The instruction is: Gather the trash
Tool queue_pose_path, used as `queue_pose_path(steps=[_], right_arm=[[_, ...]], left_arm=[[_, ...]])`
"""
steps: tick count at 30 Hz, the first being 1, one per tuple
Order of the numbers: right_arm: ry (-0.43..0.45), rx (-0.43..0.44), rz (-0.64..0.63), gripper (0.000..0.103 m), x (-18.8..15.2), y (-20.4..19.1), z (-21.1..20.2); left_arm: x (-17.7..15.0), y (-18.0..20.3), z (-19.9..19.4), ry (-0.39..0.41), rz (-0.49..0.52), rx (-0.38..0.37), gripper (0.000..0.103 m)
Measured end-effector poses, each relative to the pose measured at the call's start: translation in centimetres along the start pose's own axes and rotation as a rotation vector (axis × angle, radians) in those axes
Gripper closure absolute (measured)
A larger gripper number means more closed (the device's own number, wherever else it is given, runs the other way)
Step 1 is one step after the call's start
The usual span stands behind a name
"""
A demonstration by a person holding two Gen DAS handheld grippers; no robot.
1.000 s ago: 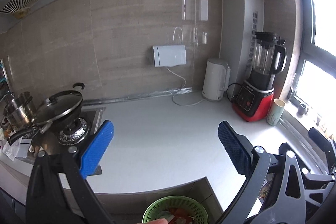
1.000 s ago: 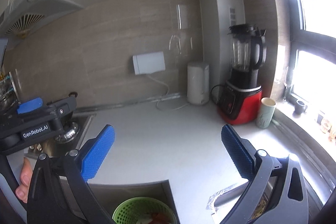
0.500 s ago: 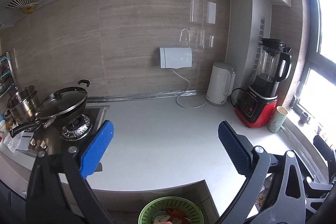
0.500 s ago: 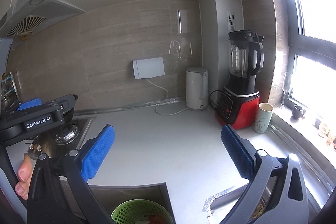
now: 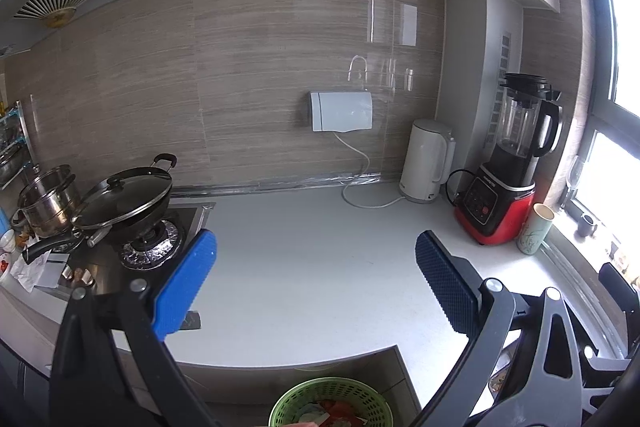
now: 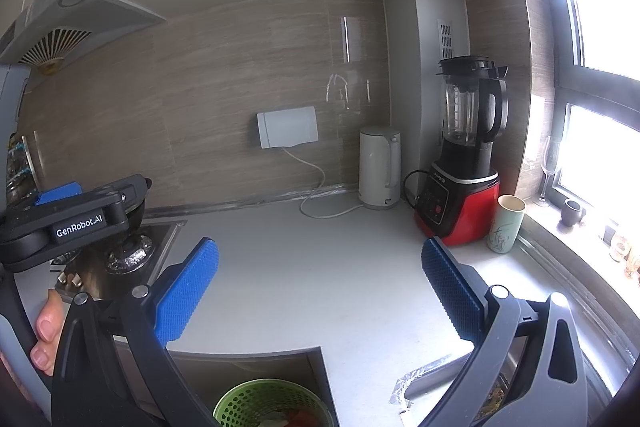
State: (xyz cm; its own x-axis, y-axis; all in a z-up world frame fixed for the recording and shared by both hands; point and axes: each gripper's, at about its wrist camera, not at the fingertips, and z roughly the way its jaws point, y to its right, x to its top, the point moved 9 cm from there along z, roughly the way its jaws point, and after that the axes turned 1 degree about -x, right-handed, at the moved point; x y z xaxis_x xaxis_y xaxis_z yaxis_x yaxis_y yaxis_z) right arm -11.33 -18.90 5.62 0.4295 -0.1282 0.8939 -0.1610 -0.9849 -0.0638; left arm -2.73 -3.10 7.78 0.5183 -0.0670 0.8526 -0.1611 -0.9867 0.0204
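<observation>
Both cameras have tilted upward over the last second, so the wall fills more of each view and the green bin sits lower at the bottom edge.

Left wrist view: the left gripper (image 5: pixel 316 287) is spread wide with nothing between its blue ribbed pads. Directly below and slightly ahead of it stands the green bin (image 5: pixel 330 403), a round plastic basket with a perforated mesh wall, on the floor in front of the bench (image 5: pixel 320 267). Inside lies the trash (image 5: pixel 328 409), crumpled white and red scraps with no clear long axis. The bench is smooth and white, with no loose litter that I can see on its open stretch. A lidded black wok (image 5: pixel 124 199) rests on the hob at left; some white paper scraps (image 5: pixel 34 273) lie by the hob's near corner, possibly litter.

Right wrist view: the right gripper (image 6: pixel 320 283) is equally wide and empty. The bin lies below it and to its left, so the left gripper looks nearer. A crinkled foil strip (image 6: pixel 424 379) edges the sink rim low on the right. A red-based blender (image 6: pixel 464 179), a matte white kettle (image 6: pixel 380 167) and a pale cup (image 6: pixel 506 225) stand along the back.
</observation>
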Motion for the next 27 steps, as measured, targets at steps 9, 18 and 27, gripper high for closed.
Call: queue_pose_path(steps=[9,18,27], right_arm=[[-0.013,-0.002,-0.006,0.002,-0.2,-0.8,0.4],[-0.028,0.007,-0.017,0.002,-0.5,-1.7,0.9],[-0.032,0.009,-0.021,0.002,-0.6,-2.3,1.0]], left_arm=[[0.3,-0.7,0.7,-0.015,-0.023,-0.024,0.008],[0.2,-1.1,2.0,-0.023,-0.015,-0.002,0.008],[0.2,-2.0,2.4,-0.028,-0.026,0.024,0.008]])
